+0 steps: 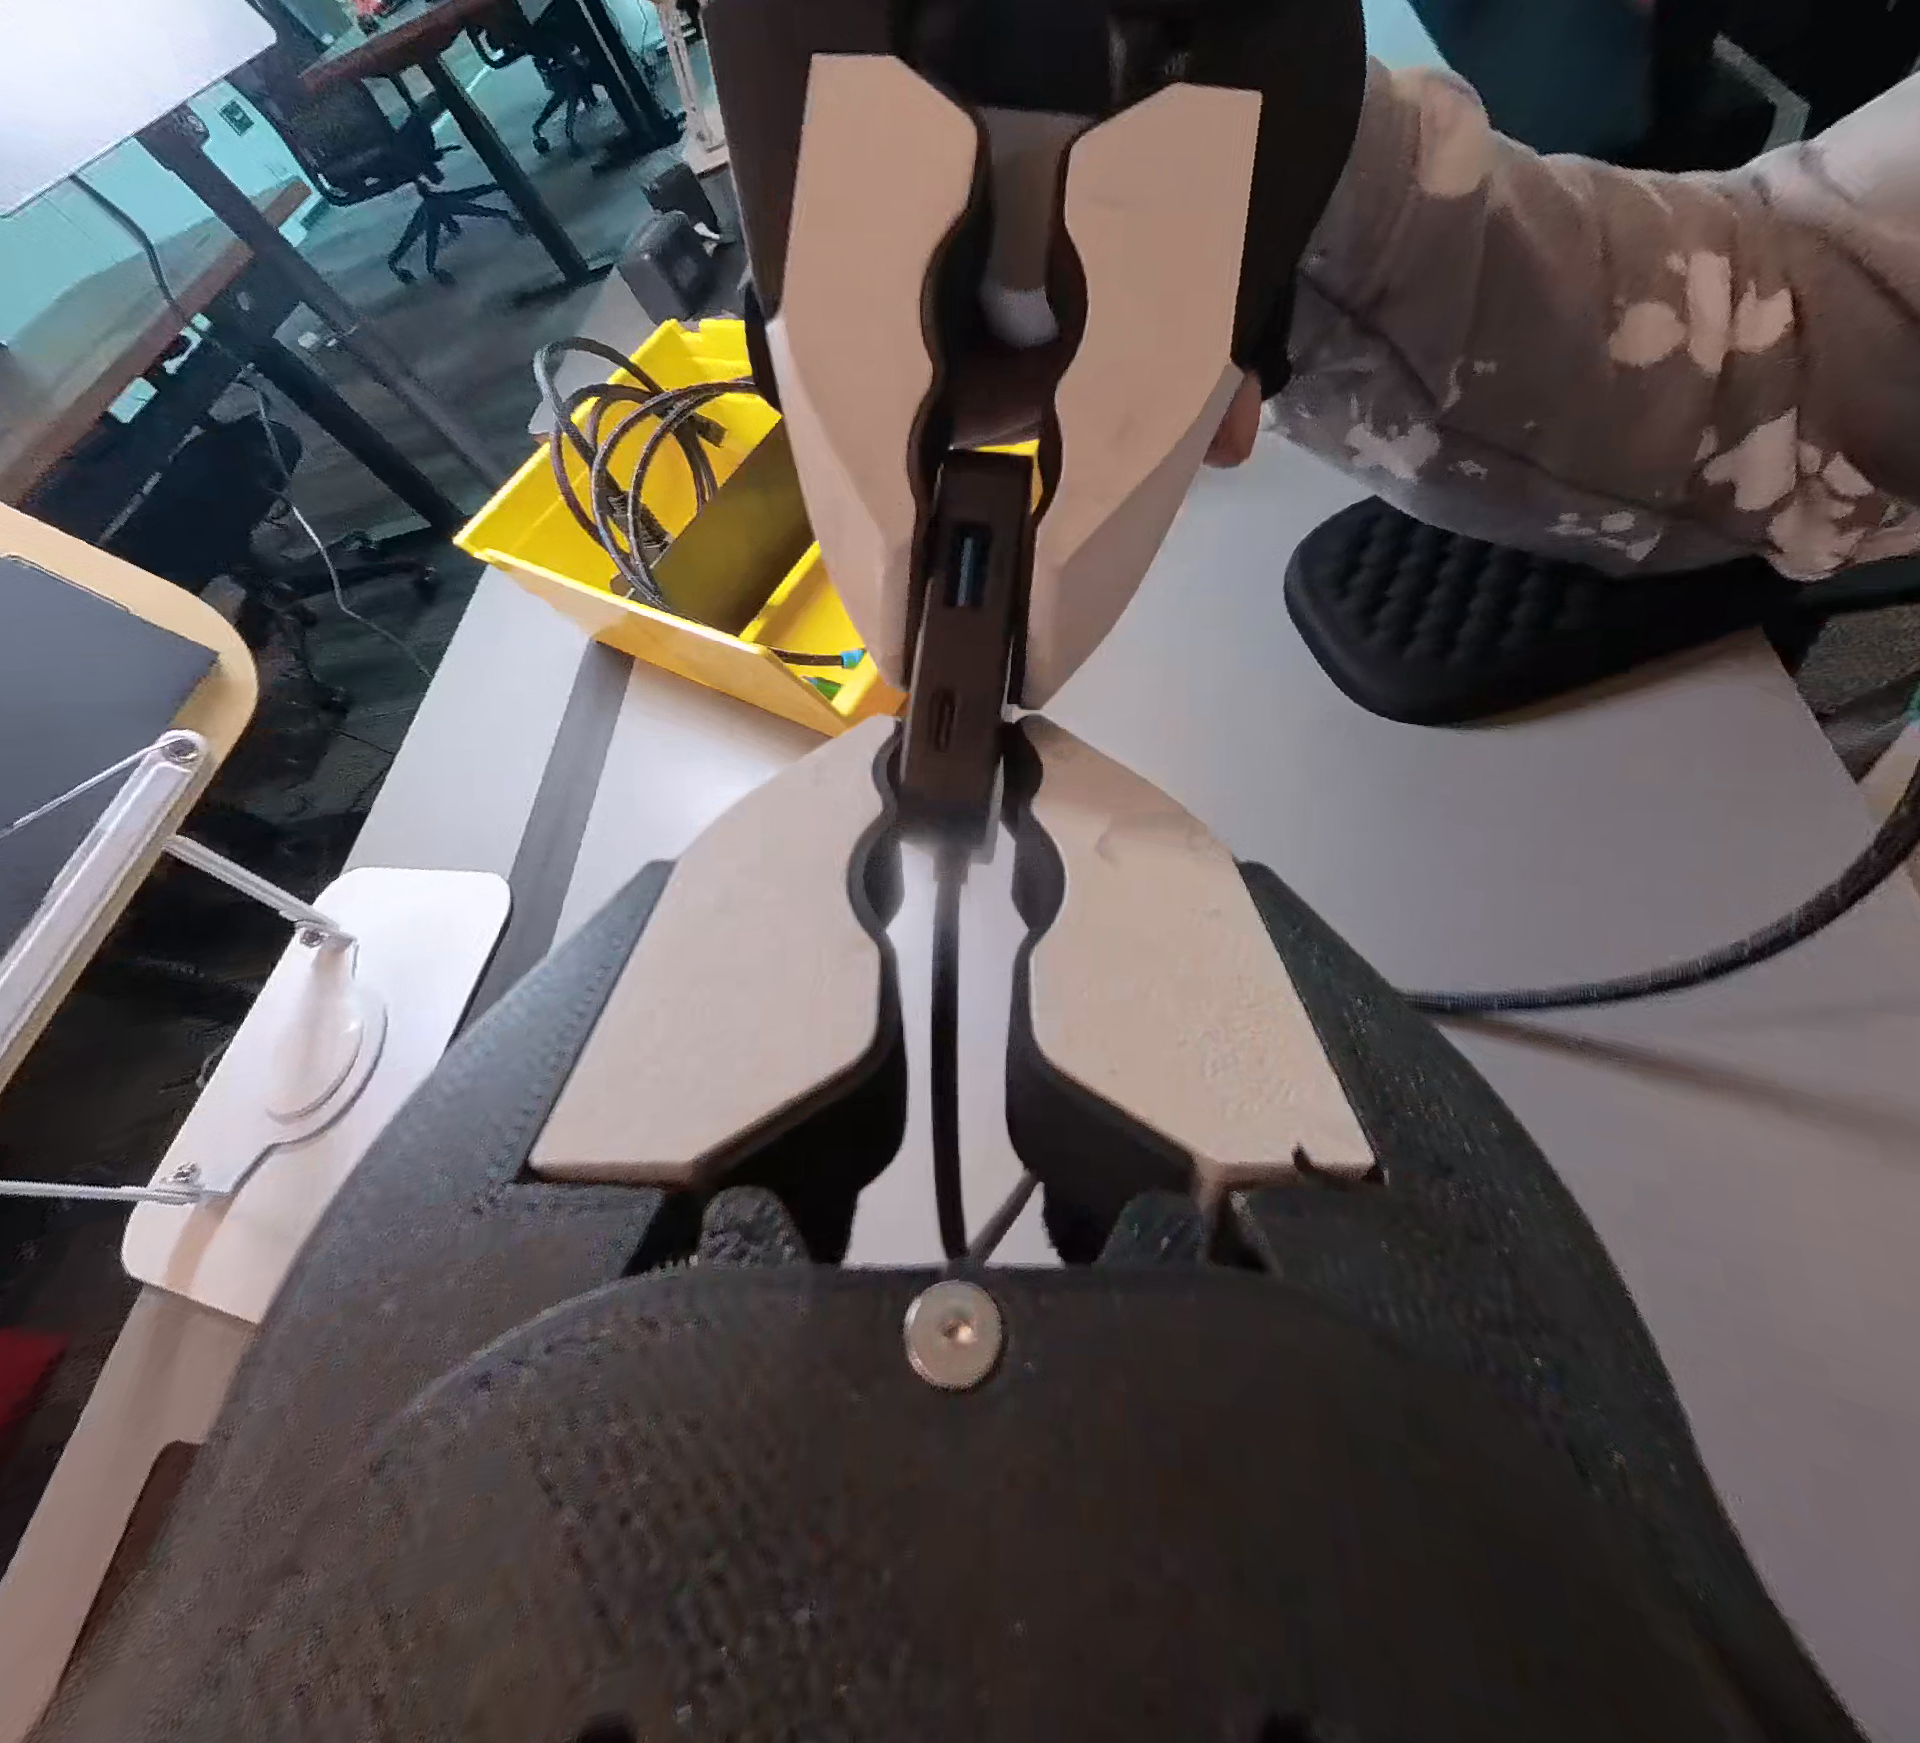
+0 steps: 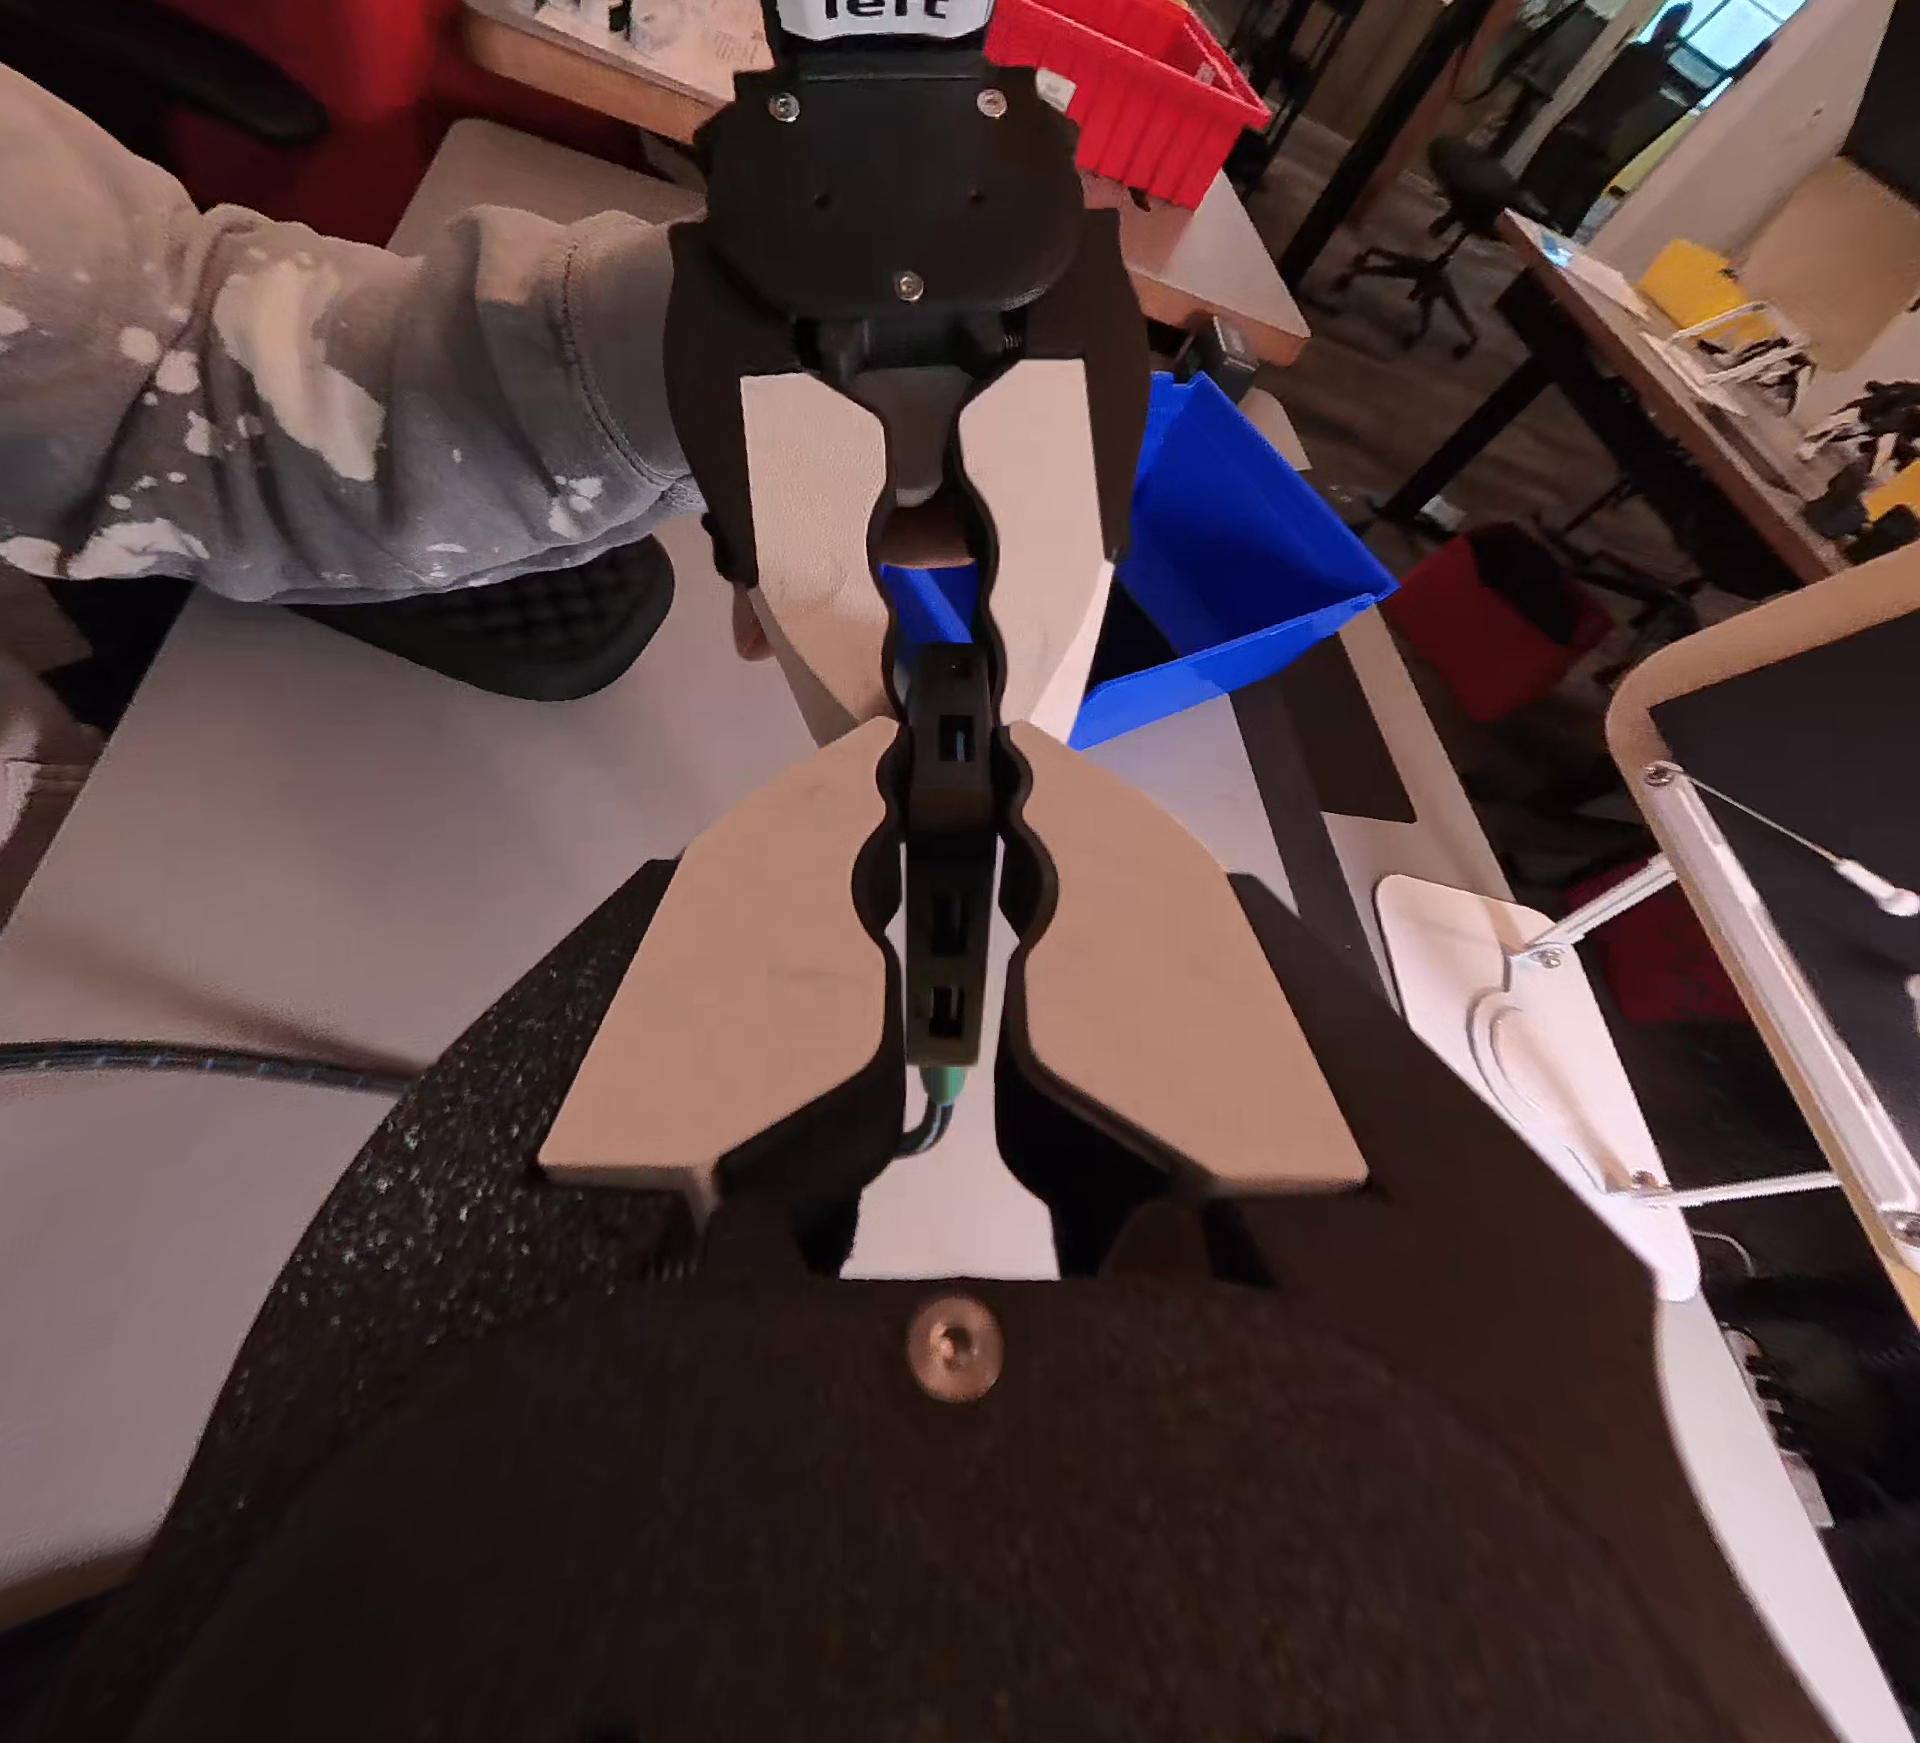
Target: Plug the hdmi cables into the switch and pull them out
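Two grippers meet nose to nose above the desk [image 1: 1351, 862], and both are clenched on one black switch [image 1: 961, 644] that hangs between them in the air. The left gripper [image 1: 951, 763] pinches the narrow end of the switch where a thin black cable [image 1: 948, 1070] leaves it and runs back between the fingers. The right gripper [image 2: 951, 748] squeezes the other part of the same switch [image 2: 948, 862], whose side shows a row of ports, and a green plug [image 2: 940, 1093] with its cable sits at the end nearest to this camera. Each gripper is carried by a person's arm in a grey sleeve [image 1: 1558, 322] with pale spots. A braided dark cable [image 1: 1714, 945] lies across the desk toward the right edge. A yellow bin [image 1: 665, 571] with coiled cables stands at the far left corner of the desk, and a blue bin [image 2: 1226, 571] stands at the opposite end. A black padded rest [image 1: 1475, 613] lies near the sleeve.
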